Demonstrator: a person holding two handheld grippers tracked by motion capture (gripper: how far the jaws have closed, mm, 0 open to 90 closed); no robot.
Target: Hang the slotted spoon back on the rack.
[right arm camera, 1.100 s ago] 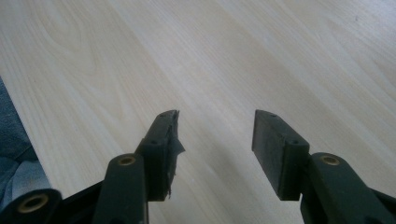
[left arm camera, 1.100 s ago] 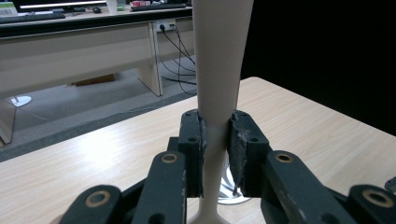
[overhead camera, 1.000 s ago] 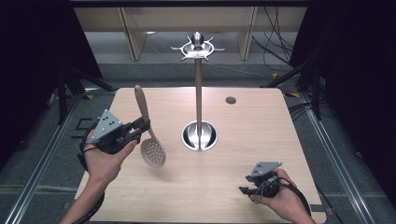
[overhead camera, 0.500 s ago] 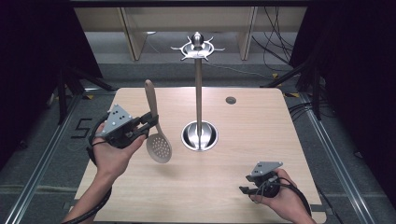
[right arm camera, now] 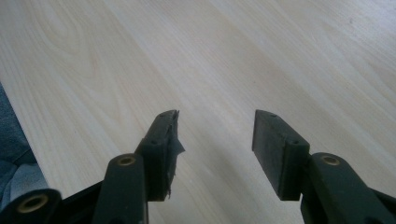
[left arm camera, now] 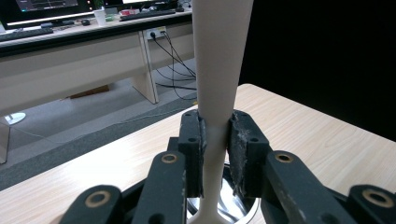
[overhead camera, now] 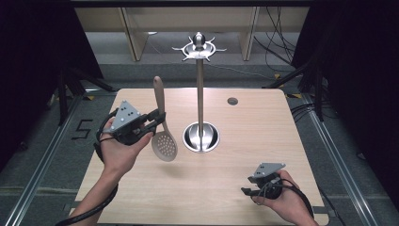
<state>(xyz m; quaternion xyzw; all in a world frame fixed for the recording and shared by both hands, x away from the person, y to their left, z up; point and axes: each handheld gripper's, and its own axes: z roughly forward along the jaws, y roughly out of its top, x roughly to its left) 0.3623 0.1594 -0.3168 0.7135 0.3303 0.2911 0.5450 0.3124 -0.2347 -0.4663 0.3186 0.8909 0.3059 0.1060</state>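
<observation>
A beige slotted spoon (overhead camera: 161, 123) hangs above the table's left half, handle up and perforated bowl down. My left gripper (overhead camera: 156, 121) is shut on its handle; in the left gripper view the two pads (left arm camera: 192, 149) squeeze the pale handle (left arm camera: 218, 70), which rises out of the top of the picture. Just to the right stands a metal rack (overhead camera: 200, 89) with a round base and a ring of hooks on top. My right gripper (overhead camera: 245, 190) rests low near the front right of the table, open, with bare wood between its jaws (right arm camera: 215, 140).
A wooden table (overhead camera: 263, 122) has a small dark round cap (overhead camera: 232, 100) near its far edge. Beyond it are desk legs and loose cables on the floor. The rack's shiny base (left arm camera: 233, 207) lies just behind the spoon in the left gripper view.
My left hand has carried the spoon to the right and slightly up, closer to the rack pole. The right hand has stayed where it was.
</observation>
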